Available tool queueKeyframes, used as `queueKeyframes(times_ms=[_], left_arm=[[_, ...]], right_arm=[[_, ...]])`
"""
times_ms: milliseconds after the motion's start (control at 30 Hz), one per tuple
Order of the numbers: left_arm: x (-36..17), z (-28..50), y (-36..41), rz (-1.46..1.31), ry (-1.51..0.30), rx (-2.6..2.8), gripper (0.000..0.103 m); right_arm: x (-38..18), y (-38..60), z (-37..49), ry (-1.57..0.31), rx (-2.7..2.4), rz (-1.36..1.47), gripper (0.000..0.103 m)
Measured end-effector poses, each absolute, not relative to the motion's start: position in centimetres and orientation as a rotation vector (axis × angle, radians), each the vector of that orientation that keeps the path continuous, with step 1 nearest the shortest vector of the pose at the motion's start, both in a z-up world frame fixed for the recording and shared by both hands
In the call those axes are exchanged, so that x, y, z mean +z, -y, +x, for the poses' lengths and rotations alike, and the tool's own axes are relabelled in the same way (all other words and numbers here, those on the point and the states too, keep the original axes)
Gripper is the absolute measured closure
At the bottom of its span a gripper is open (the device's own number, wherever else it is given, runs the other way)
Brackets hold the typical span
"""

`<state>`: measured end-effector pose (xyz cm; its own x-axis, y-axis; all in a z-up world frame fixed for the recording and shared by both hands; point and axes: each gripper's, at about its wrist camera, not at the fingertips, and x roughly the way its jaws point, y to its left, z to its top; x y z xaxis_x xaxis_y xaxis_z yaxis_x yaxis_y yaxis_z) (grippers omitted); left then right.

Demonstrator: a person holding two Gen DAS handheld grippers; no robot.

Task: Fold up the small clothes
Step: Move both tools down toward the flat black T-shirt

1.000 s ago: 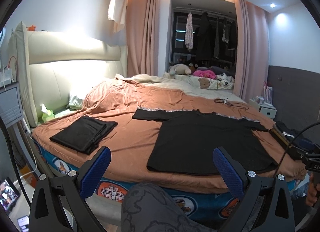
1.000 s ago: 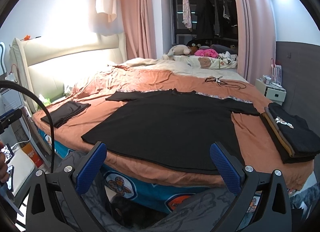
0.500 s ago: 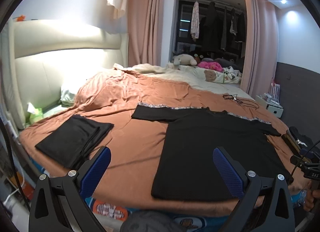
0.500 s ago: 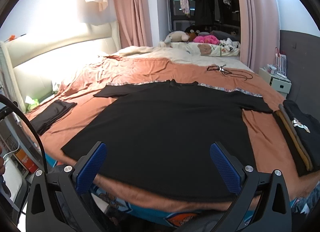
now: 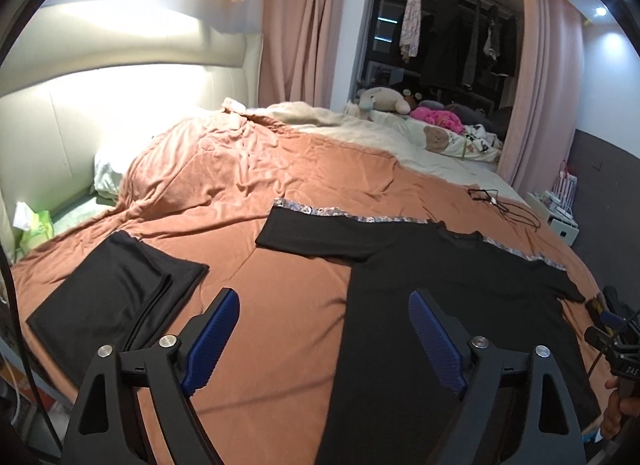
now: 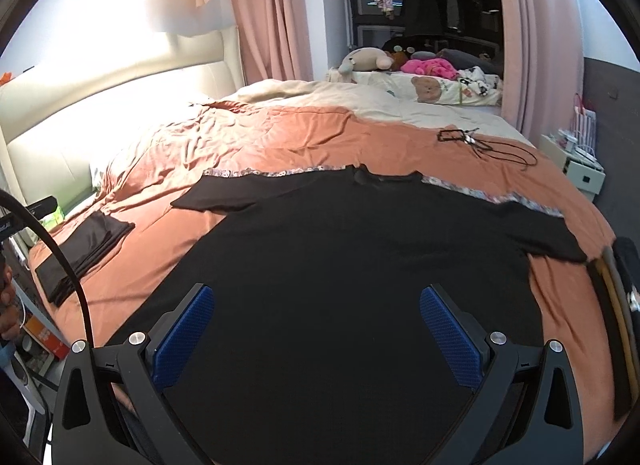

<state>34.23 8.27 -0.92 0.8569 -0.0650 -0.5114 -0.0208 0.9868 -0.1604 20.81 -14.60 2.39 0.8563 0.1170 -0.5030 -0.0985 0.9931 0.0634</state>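
A black T-shirt (image 6: pixel 360 257) lies spread flat on the orange bedspread (image 6: pixel 256 145), collar away from me, sleeves out to both sides. In the left wrist view the same T-shirt (image 5: pixel 460 305) fills the right half. My left gripper (image 5: pixel 324 335) hovers over the shirt's left edge, its jaws closing but still wide, with no cloth pinched between them. My right gripper (image 6: pixel 316 325) stands open above the shirt's lower middle, nothing between its blue pads.
A folded black garment (image 5: pixel 116 297) lies at the bed's left end, near the cream headboard (image 5: pixel 120 105). Folded clothes are stacked (image 6: pixel 616 305) at the right edge. A black cord (image 6: pixel 480 143) lies farther back, with plush toys (image 6: pixel 364 59) beyond. A nightstand (image 6: pixel 576 165) stands right.
Both grippers have moved forward over the bed, so the T-shirt now lies directly under them. The left jaws have narrowed a little.
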Motion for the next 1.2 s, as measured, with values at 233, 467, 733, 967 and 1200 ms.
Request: queueKeyframes(times_ms=[233,467,733,967,1200], left_arm=[[-2.8,41.5,-10.8,-0.217,-0.626,-0.006,0.027],[-5.0,48.5,-13.4,-0.256,-0.694,0.028,0.029],[-7.9,55.0,-16.1,-0.303,-0.763,0.049,0.031],[-10.3,59.7,-17.6,-0.334,-0.822,0.048,0.033],[-12.8,63.8,-18.8,-0.374,-0.902,0.072,0.034]], right_arm=[[2.4,13.4,28.0,-0.574,0.133,0.045,0.006],[1.8,12.2,35.0,-0.632,0.137,0.042,0.006],[1.0,10.4,43.1,-0.691,0.156,0.036,0.013],[-0.5,9.1,48.7,-0.732,0.186,0.043,0.019],[-2.3,7.3,53.4,-0.774,0.236,0.059,0.029]])
